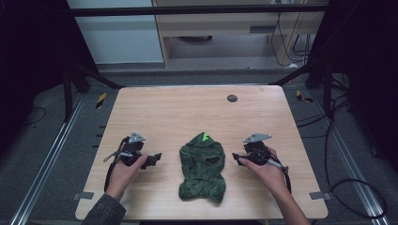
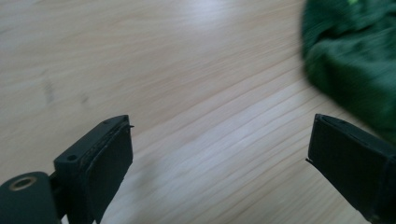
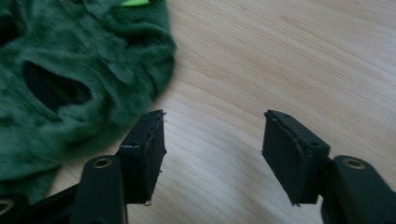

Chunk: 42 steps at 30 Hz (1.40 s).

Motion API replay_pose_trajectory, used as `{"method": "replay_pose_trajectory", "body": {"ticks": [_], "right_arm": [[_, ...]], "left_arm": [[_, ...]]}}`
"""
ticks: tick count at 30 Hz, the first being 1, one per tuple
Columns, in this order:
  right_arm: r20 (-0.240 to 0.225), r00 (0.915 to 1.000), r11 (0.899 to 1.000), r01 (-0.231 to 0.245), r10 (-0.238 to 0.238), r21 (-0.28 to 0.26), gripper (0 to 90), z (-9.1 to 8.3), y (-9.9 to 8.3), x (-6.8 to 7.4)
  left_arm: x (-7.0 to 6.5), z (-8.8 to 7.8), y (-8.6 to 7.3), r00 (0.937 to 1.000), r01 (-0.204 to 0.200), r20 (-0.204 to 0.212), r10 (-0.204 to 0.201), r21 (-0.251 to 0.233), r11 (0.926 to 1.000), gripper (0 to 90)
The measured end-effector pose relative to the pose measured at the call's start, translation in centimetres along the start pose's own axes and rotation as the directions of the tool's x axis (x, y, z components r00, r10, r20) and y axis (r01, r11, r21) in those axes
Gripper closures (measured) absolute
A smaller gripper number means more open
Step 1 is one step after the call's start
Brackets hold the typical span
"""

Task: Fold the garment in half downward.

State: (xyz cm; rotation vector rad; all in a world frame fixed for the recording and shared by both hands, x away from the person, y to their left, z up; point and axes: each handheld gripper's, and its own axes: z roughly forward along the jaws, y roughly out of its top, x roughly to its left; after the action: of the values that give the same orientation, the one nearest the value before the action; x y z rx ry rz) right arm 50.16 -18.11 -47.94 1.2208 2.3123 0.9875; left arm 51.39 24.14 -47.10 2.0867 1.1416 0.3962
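Flanking fuzzy green garment (image 1: 202, 166) | left claw (image 1: 156, 158) wide open, empty | right claw (image 1: 236, 158) half open, empty | smooth wooden table (image 1: 178, 112)

We hold a black left gripper (image 1: 152, 161) and a black right gripper (image 1: 236, 158), each topped by a grey three-cornered plate and trailing a dark cable. Up close, our jaws are flat black blocks with slightly frayed pad edges and brass-ringed screw holes at their bases. Our left arm wears a grey sleeve (image 1: 104, 212).

Wooden table (image 1: 164, 112), dark round disc (image 1: 232, 98)
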Motion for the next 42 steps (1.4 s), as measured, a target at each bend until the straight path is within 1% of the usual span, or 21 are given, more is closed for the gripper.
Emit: {"method": "replay_pose_trajectory", "body": {"ticks": [2, 4, 5, 7, 8, 10, 12, 15, 17, 18, 19, 20, 22, 25, 26, 28, 29, 31, 36, 39, 42], "right_arm": [[-0.029, 0.9995, 1.000, 0.010, -0.010, 0.002, 45.0, 0.2, 1.0, 0.2], [-0.046, 0.9985, 1.000, 0.029, -0.029, 0.005, 49.9, 0.4, 1.9, 0.4], [-0.061, 0.9970, 0.999, 0.048, -0.047, 0.006, 55.3, 0.7, 2.6, 0.6], [-0.064, 0.9966, 0.999, 0.053, -0.052, 0.011, 57.1, 0.9, 2.9, 0.7], [-0.068, 0.9959, 0.998, 0.061, -0.060, 0.016, 61.2, 1.1, 3.3, 0.7], [-0.089, 0.9946, 0.999, 0.053, -0.052, 0.010, 65.6, 1.5, 3.7, 0.8], [-0.106, 0.9927, 0.998, 0.059, -0.058, 0.011, 69.4, 2.0, 4.1, 0.8], [-0.123, 0.9908, 0.998, 0.060, -0.058, 0.012, 72.4, 2.7, 4.5, 1.1], [-0.134, 0.9897, 0.998, 0.054, -0.051, 0.019, 71.7, 3.4, 4.7, 1.2], [-0.135, 0.9895, 0.998, 0.055, -0.053, 0.015, 71.0, 3.6, 4.8, 1.2], [-0.141, 0.9892, 0.999, 0.042, -0.039, 0.019, 70.3, 3.9, 4.8, 1.3], [-0.146, 0.9886, 0.999, 0.039, -0.037, 0.017, 69.1, 4.2, 4.8, 1.2], [-0.146, 0.9888, 0.999, 0.037, -0.034, 0.022, 64.8, 4.7, 4.8, 1.2], [-0.156, 0.9875, 0.999, 0.028, -0.023, 0.029, 60.2, 5.2, 4.7, 1.3], [-0.160, 0.9870, 0.999, 0.024, -0.018, 0.036, 58.1, 5.4, 4.7, 1.4], [-0.162, 0.9865, 0.999, 0.030, -0.022, 0.043, 56.7, 5.5, 4.7, 1.6], [-0.164, 0.9859, 0.998, 0.040, -0.033, 0.041, 56.0, 5.6, 4.7, 1.7], [-0.152, 0.9875, 0.997, 0.051, -0.042, 0.056, 53.5, 5.8, 4.7, 1.9], [-0.148, 0.9875, 0.995, 0.067, -0.055, 0.077, 54.6, 6.4, 4.5, 2.1], [-0.141, 0.9876, 0.994, 0.080, -0.069, 0.076, 56.0, 6.5, 4.5, 2.3], [-0.139, 0.9867, 0.993, 0.094, -0.083, 0.075, 60.5, 6.6, 4.5, 2.6]], "left_arm": [[-0.5, 0.4, 1.1, 0.9992, -0.034, 0.023, 0.034, 0.001, 0.9994, 8.8], [-0.9, 0.9, 2.3, 0.9963, -0.079, 0.036, 0.078, 0.009, 0.9969, 11.6], [-1.1, 1.1, 2.8, 0.9952, -0.088, 0.044, 0.088, 0.010, 0.9961, 15.5], [-1.4, 1.5, 3.6, 0.9935, -0.102, 0.051, 0.102, 0.000, 0.9948, 16.7], [-1.5, 1.7, 3.9, 0.9923, -0.111, 0.056, 0.111, -0.002, 0.9938, 19.2], [-2.1, 2.0, 4.4, 0.9889, -0.131, 0.069, 0.131, -0.010, 0.9914, 23.0], [-2.6, 2.3, 4.7, 0.9854, -0.149, 0.081, 0.149, -0.014, 0.9888, 26.3], [-3.3, 3.0, 5.1, 0.9804, -0.170, 0.100, 0.169, -0.006, 0.9855, 31.7], [-3.5, 3.5, 5.3, 0.9798, -0.169, 0.109, 0.168, 0.003, 0.9856, 33.5], [-3.7, 3.8, 5.4, 0.9798, -0.162, 0.120, 0.161, 0.003, 0.9868, 34.1], [-3.8, 3.9, 5.4, 0.9802, -0.153, 0.128, 0.152, 0.001, 0.9882, 34.7], [-4.1, 4.1, 5.5, 0.9788, -0.158, 0.133, 0.156, 0.001, 0.9875, 34.6], [-4.5, 4.4, 5.6, 0.9761, -0.175, 0.134, 0.171, 0.014, 0.9845, 33.6], [-5.0, 5.2, 5.6, 0.9700, -0.214, 0.126, 0.208, 0.038, 0.9760, 32.0], [-5.1, 5.4, 5.6, 0.9708, -0.211, 0.124, 0.205, 0.038, 0.9767, 31.9], [-5.1, 5.6, 5.6, 0.9698, -0.218, 0.122, 0.211, 0.043, 0.9751, 31.9], [-5.1, 5.7, 5.6, 0.9711, -0.212, 0.120, 0.206, 0.042, 0.9763, 32.1], [-5.1, 5.7, 5.7, 0.9708, -0.214, 0.120, 0.208, 0.038, 0.9762, 33.2], [-5.3, 5.6, 5.8, 0.9709, -0.217, 0.110, 0.213, 0.032, 0.9755, 34.5], [-5.0, 5.9, 5.8, 0.9715, -0.217, 0.108, 0.211, 0.046, 0.9751, 34.7], [-4.8, 6.2, 5.6, 0.9722, -0.213, 0.113, 0.205, 0.059, 0.9753, 34.7]]}}
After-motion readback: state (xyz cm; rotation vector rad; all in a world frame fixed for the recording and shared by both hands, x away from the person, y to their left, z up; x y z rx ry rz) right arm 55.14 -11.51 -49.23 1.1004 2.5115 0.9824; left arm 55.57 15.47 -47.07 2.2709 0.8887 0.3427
